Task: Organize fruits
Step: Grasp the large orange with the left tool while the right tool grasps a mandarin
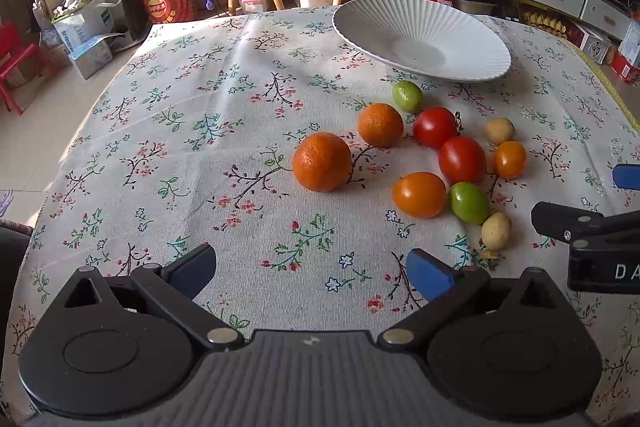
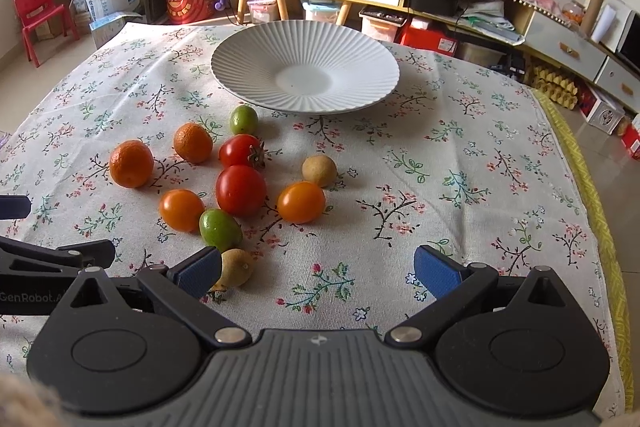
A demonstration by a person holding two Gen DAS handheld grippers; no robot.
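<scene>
Fruits: ten small round pieces lie loose in a cluster on the floral-cloth surface [image 2: 460, 147], between its near edge and the white ribbed ceramic plate [image 2: 240, 67], which stands bare toward the far edge. Noted: two dimpled oranges [image 2: 131, 163], two red tomatoes [image 2: 241, 190], two smooth orange tomatoes [image 2: 301, 202], two green fruits [image 2: 220, 230], two tan-brown fruits [image 2: 319, 170].

Handling, judged: all light. The tomatoes look glossy, likely slippery and easily bruised; grip gently across the widest part. The oranges look firmer and rougher-skinned, so less likely to slip. Everything round may roll if nudged.

Left claw [image 1: 311, 273]: spread wide, holding nothing, over bare cloth near the near edge. Right claw [image 2: 318, 271]: likewise wide and empty, its left pad [image 2: 200, 273] just beside the nearest tan fruit [image 2: 236, 268]; contact cannot be confirmed.

That fruit is partly hidden by the pad. Species of green and tan fruits indeterminate.
</scene>
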